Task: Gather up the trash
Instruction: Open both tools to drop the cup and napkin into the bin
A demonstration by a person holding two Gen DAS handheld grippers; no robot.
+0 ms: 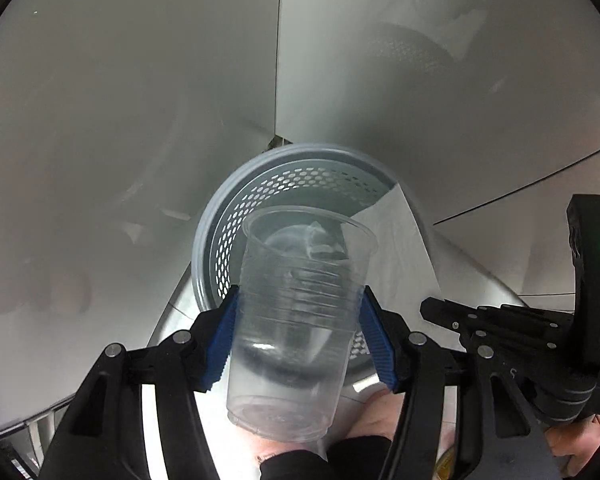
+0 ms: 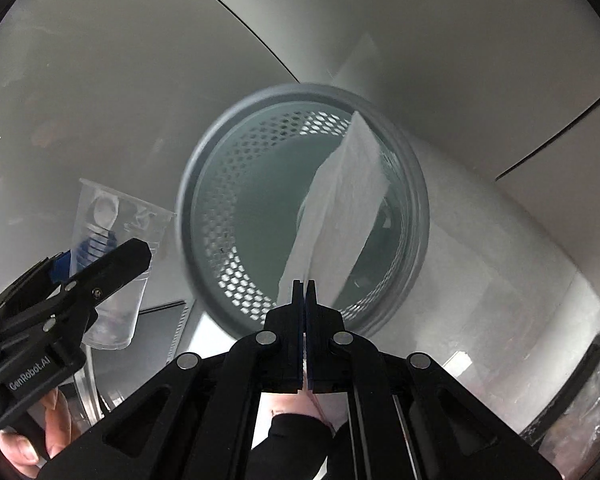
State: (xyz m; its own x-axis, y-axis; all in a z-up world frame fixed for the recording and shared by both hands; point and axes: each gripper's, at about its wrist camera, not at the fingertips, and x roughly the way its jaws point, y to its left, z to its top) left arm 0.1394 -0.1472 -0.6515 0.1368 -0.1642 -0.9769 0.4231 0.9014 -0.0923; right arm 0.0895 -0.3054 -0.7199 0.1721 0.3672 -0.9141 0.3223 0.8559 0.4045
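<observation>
A pale grey surface (image 2: pixel 100 80), crossed by dark seams, fills the background of both views; whether it is floor or wall cannot be told. Against it stands the largest thing, a round grey-blue perforated bin (image 2: pixel 204 184), seen from above through its open mouth, its wall pierced with rows of small holes and its bottom plain. In the left wrist view the same bin (image 1: pixel 220 216) sits just beyond the fingers, its rim partly hidden.

Next in size is a white sheet of paper tissue (image 2: pixel 340 200). It hangs over the mouth of the bin, towards the right side of the rim, with its far end near the rim's upper right edge. The right gripper (image 2: pixel 304 292) has its jaws pressed together on the near end of this sheet, pinching it just above the bin's near rim. In the left wrist view the sheet (image 1: pixel 396 248) shows as a white band slanting down from the bin's right rim.

Smaller is a clear plastic cup (image 1: pixel 296 300), ribbed round its middle, its mouth tilted away towards the bin. The left gripper (image 1: pixel 300 336) pinches it from both sides, the blue ribbed pads (image 1: pixel 222 344) against its wall. The cup overlaps the bin's near rim in this view; in the right wrist view the cup (image 2: pixel 116 264) hangs left of the bin, apart from its rim, held by the left gripper (image 2: pixel 92 252).
</observation>
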